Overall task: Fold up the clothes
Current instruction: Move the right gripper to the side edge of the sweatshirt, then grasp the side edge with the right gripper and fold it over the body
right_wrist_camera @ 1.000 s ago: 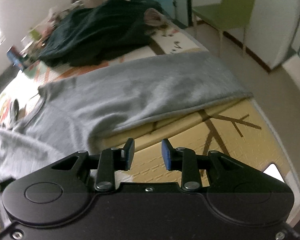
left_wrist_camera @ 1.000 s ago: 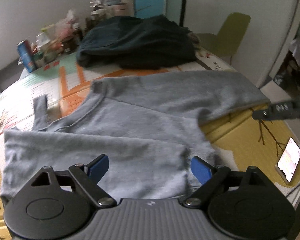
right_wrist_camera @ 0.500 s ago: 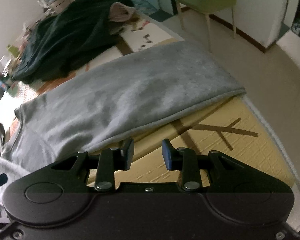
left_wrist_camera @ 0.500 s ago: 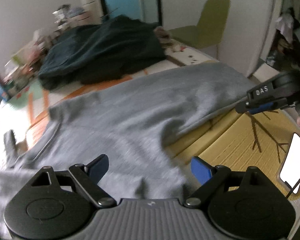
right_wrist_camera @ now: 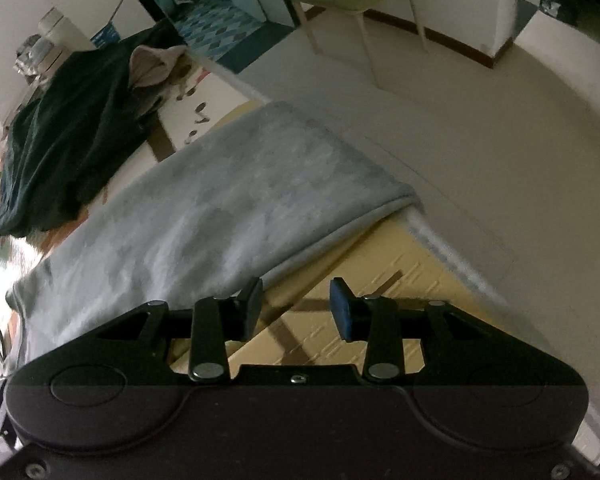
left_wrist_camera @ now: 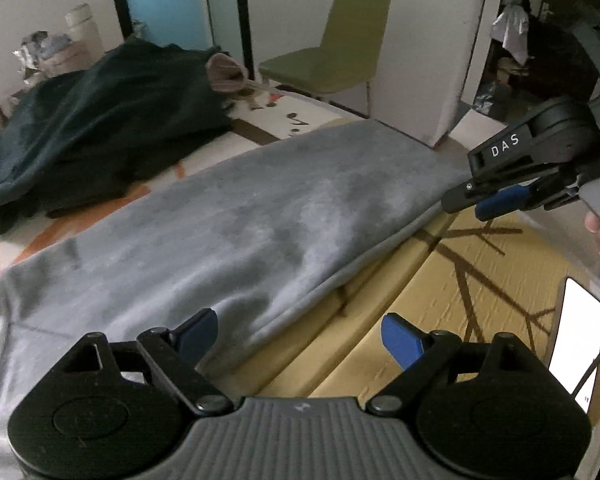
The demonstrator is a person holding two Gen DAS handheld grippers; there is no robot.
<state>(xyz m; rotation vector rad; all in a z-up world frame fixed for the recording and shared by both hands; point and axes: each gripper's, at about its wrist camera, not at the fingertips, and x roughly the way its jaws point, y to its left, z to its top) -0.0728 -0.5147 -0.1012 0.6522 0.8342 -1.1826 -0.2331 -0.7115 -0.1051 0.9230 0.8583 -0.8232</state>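
Sweatshirt, grey, lies spread on the yellow-patterned mat w/ its bottom hem end at about 2 o'clock in the left wrist view, the rest running back toward 9 o'clock. Looks mostly flat, hem end unfolded; the near left part is too blurred to say if a sleeve is folded in. Judging by this, folding is early: body fold(s) not yet made.

Left gripper: fingers spread wide, empty, over the sweatshirt's near edge where it meets the mat. Right gripper: fingers part open, just been opening, nothing between them; its left finger is over the grey edge, contact unclear. In the left view it sits at 3 o'clock by the hem corner.

Dark clothes pile at 10 o'clock, apparently unfolded, so prob. more left to do. Phone at 4 o'clock.
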